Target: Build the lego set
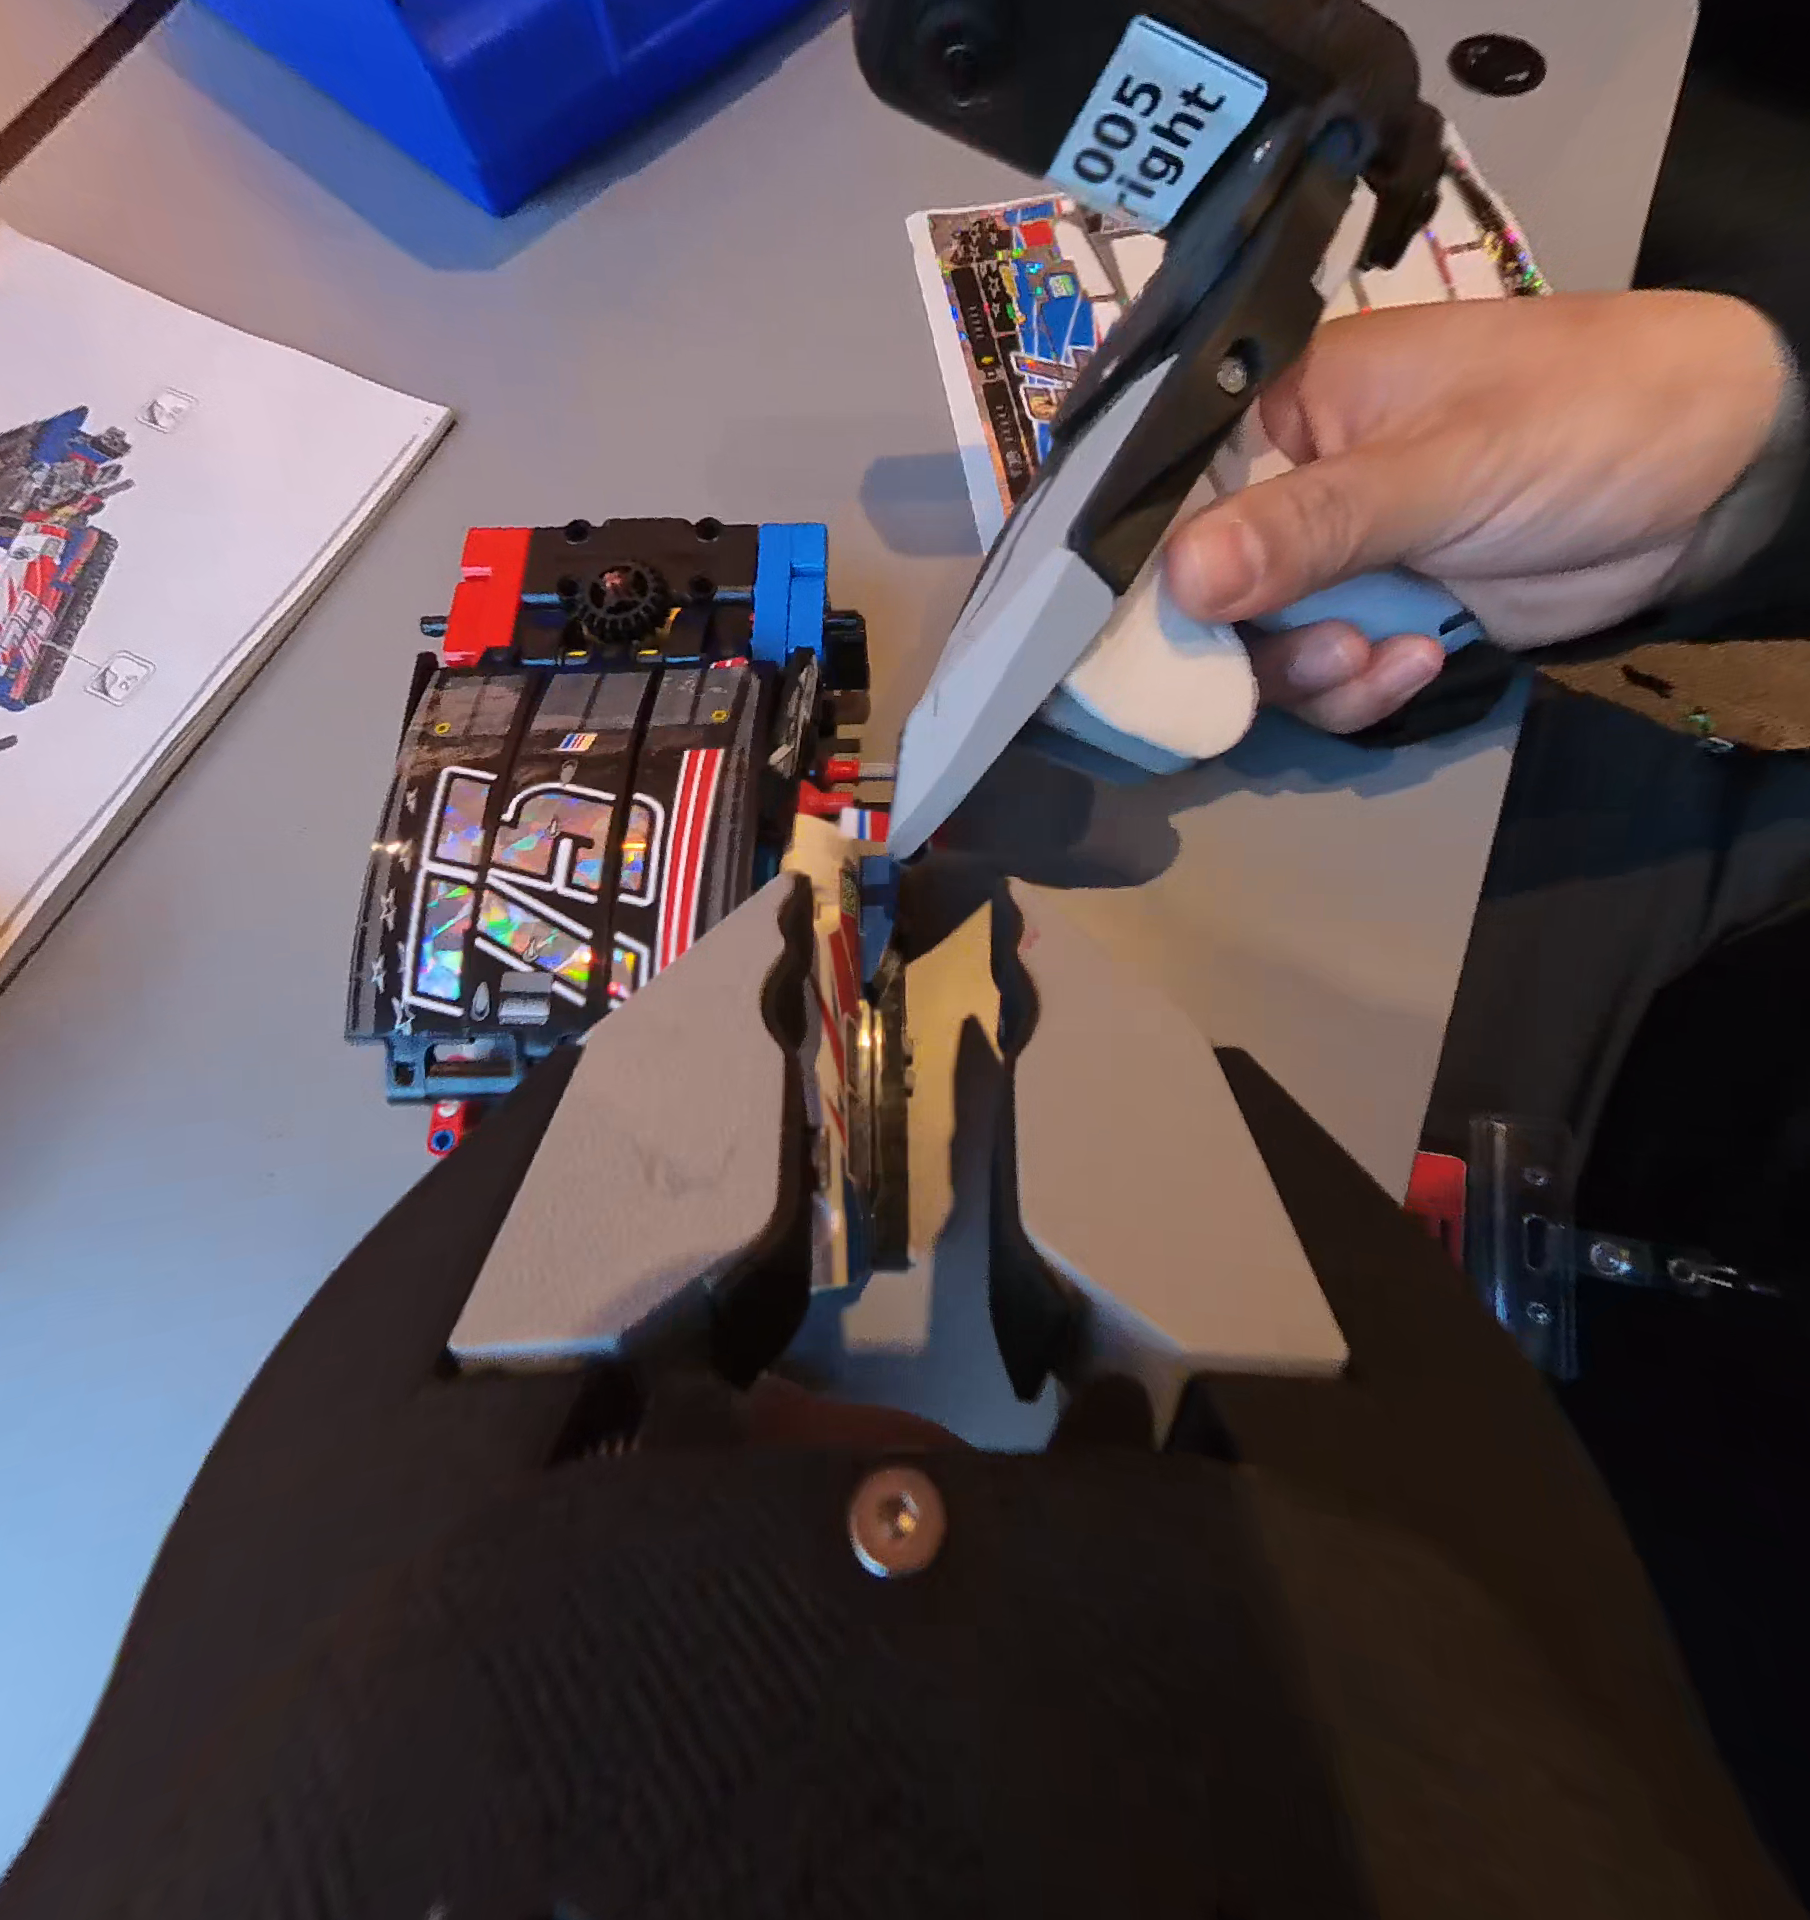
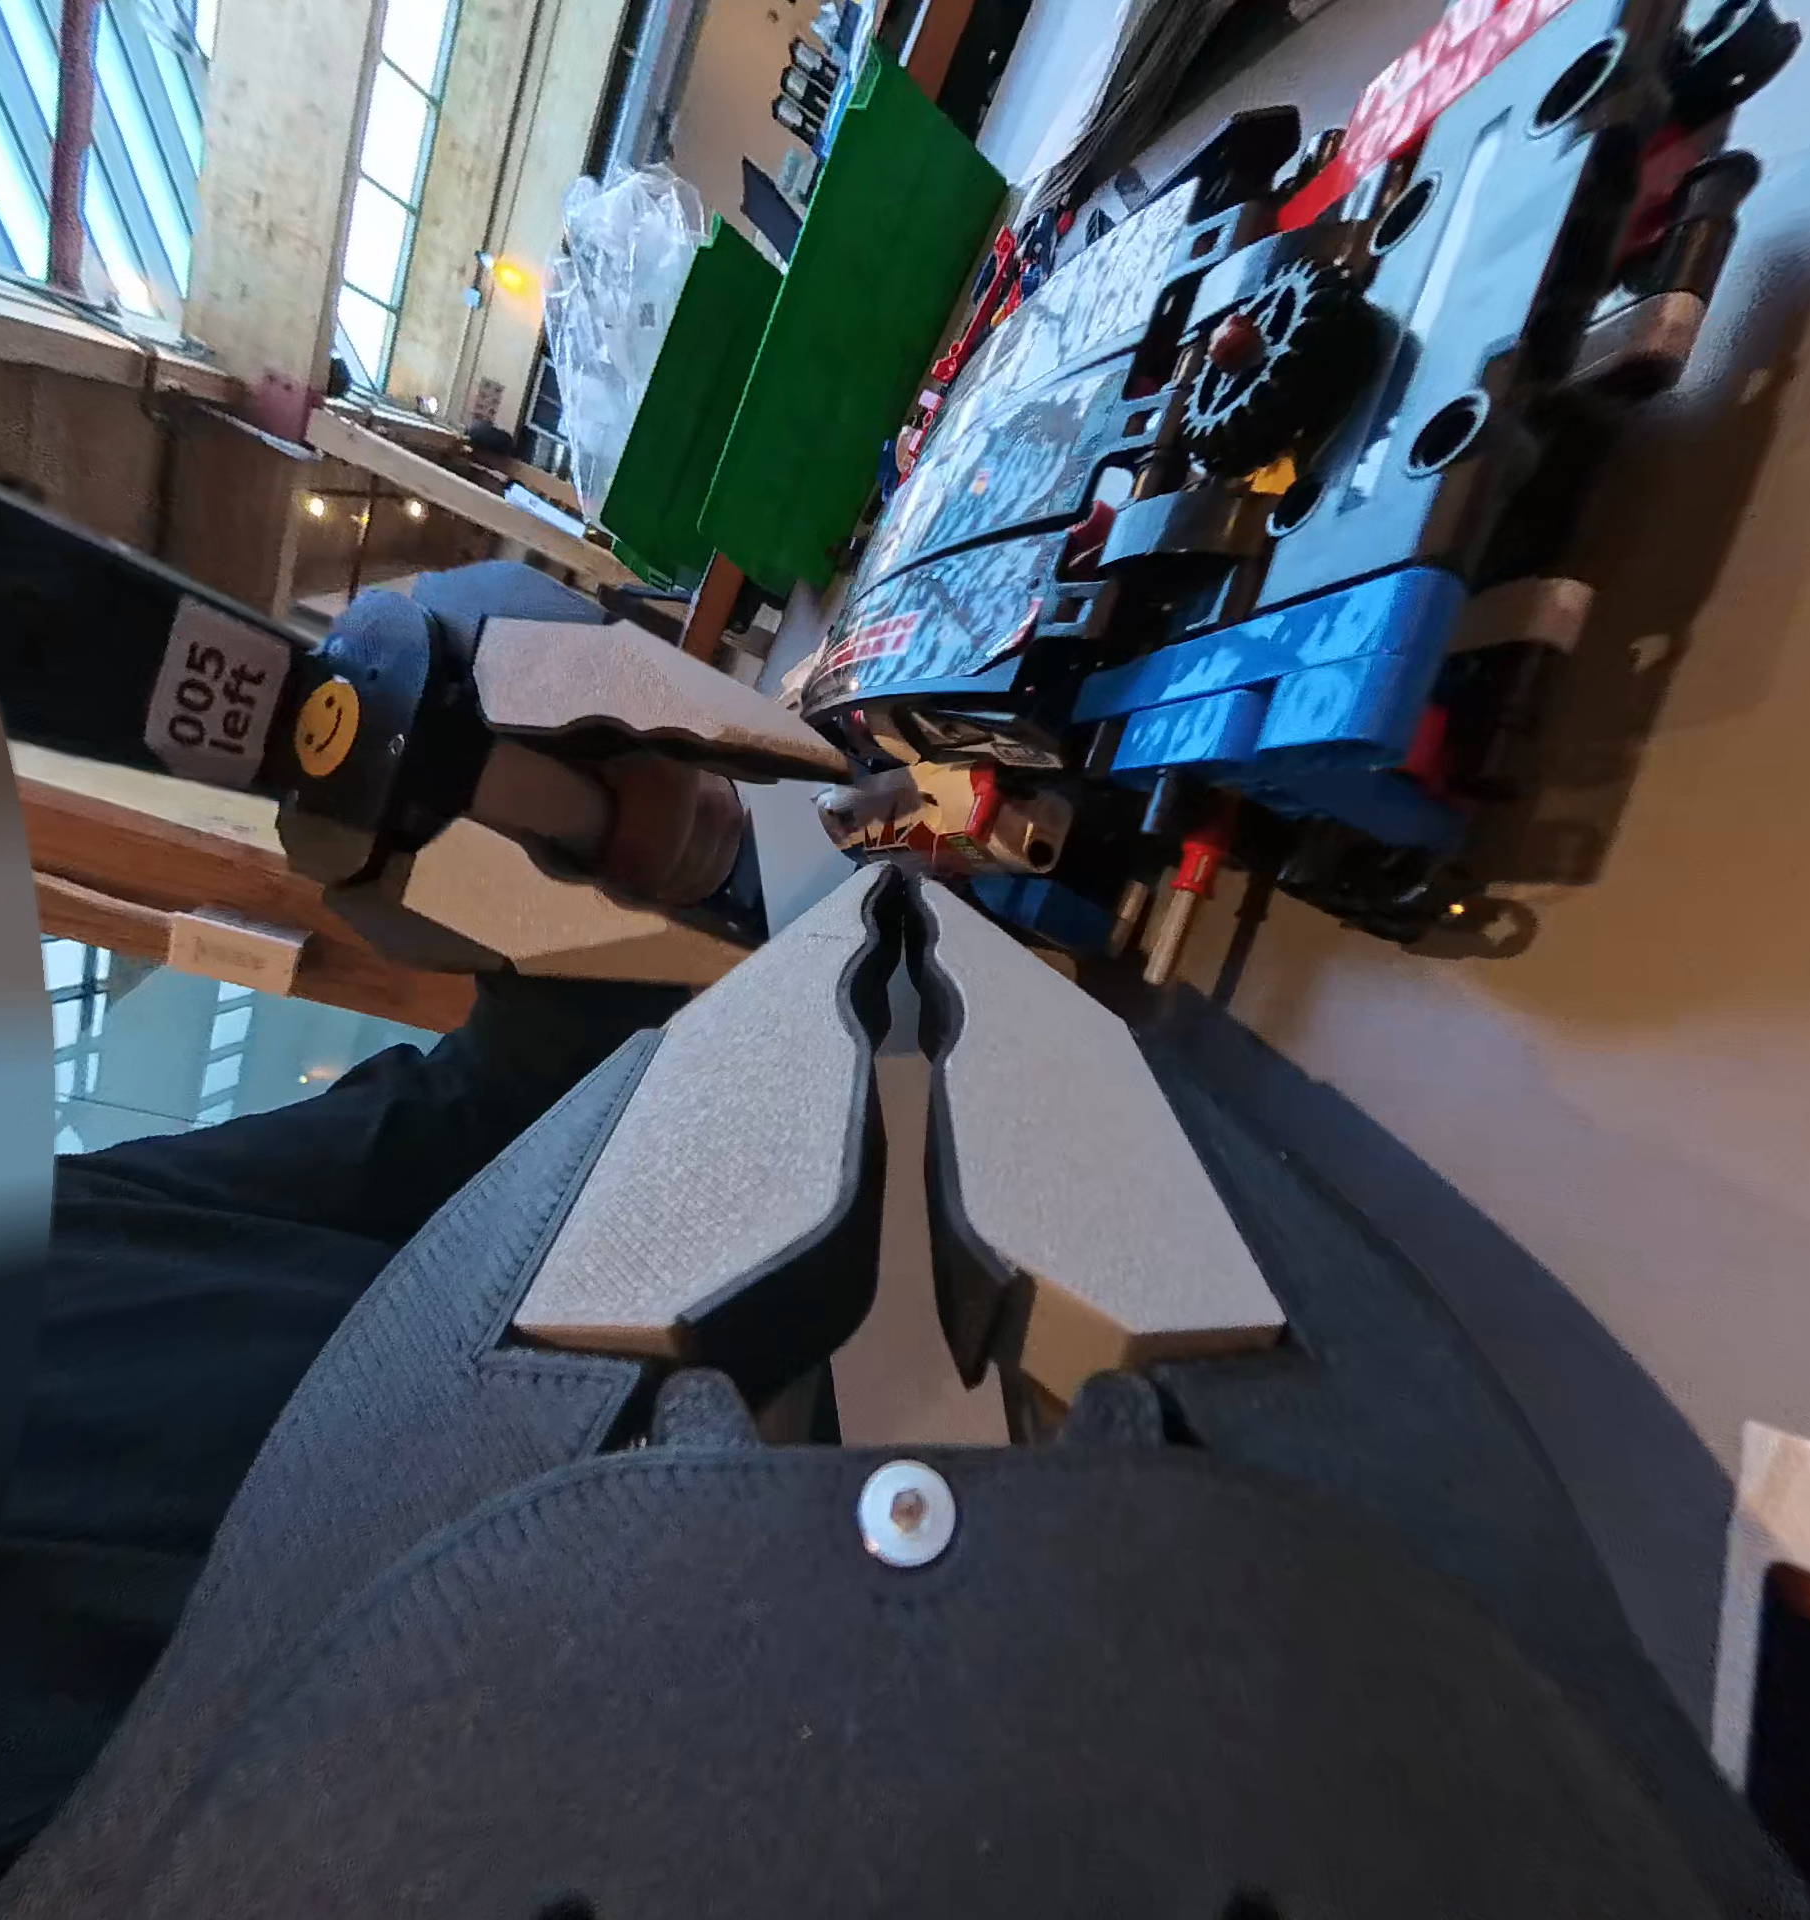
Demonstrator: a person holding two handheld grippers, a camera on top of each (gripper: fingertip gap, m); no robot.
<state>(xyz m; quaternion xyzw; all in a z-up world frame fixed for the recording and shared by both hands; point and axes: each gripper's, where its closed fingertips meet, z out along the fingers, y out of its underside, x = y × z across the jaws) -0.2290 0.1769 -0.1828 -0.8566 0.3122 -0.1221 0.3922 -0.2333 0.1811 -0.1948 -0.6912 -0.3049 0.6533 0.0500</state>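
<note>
One partly built lego car [image 1: 568,831] lay on the grey table [image 1: 672,343], its black stickered roof facing up, one red block at its far left corner and one blue at its far right. The left gripper [image 1: 896,914] was spread around a side panel [image 1: 865,1081] at the car's right edge; actual contact was unclear. The right gripper [image 2: 896,894] was pressed together, its tip at that panel's far end. One instruction booklet [image 1: 205,499] lay left, one sticker sheet [image 1: 1015,332] far right, one blue bin [image 1: 527,83] beyond.
</note>
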